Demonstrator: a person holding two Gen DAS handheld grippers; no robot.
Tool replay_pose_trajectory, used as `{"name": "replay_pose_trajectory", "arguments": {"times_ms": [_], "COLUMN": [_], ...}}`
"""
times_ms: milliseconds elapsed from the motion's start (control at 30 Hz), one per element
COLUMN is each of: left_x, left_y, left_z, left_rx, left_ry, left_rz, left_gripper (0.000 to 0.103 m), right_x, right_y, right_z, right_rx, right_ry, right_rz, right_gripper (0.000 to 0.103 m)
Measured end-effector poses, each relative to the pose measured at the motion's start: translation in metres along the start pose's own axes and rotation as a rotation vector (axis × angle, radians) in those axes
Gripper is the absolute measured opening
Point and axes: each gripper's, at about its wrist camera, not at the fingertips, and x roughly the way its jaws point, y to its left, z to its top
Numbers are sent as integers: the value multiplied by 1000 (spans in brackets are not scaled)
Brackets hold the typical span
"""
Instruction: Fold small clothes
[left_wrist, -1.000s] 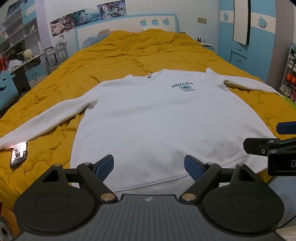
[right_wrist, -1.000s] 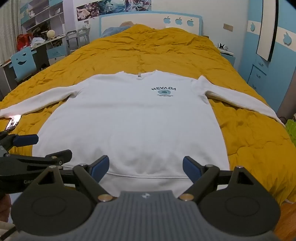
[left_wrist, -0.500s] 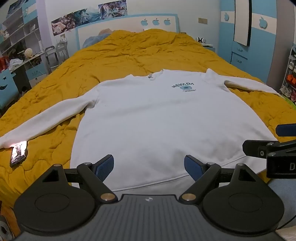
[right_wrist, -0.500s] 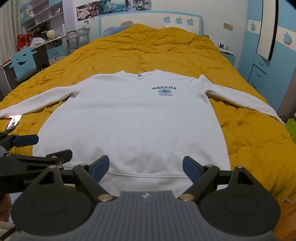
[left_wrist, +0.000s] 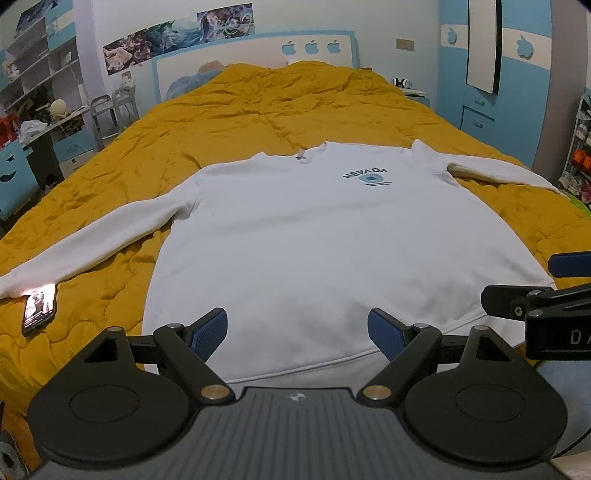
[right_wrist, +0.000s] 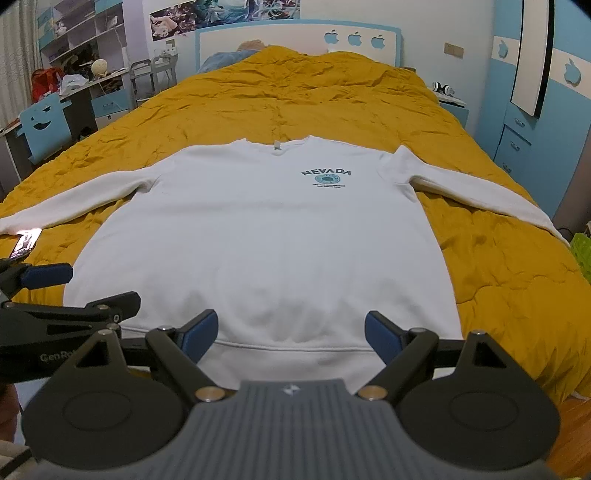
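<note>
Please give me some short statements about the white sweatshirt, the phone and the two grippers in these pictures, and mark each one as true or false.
1. The white long-sleeved sweatshirt lies spread flat on the mustard-yellow quilted bedspread. True.
2. The left gripper is shut on the hem. False: it is open and holds nothing.
3. A black smartphone with a lit screen lies near a sleeve cuff. True.
4. Both sleeves are folded across the chest. False: both stretch outward on the bedspread.
5. The right gripper is open, near the hem. True.
</note>
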Motion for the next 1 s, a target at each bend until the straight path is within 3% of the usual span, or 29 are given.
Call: {"name": "replay_pose_trajectory", "arguments": {"times_ms": [1000], "left_x": [-2], "left_y": [0], "left_z": [1], "left_rx": [5], "left_ry": [-8], "left_rz": [-4], "left_gripper": [100], "right_x": [3], "right_y": [1], "right_z": [-3], "right_rx": [2], "right_ry": [10], "right_rz": [1], "right_gripper": [82]}}
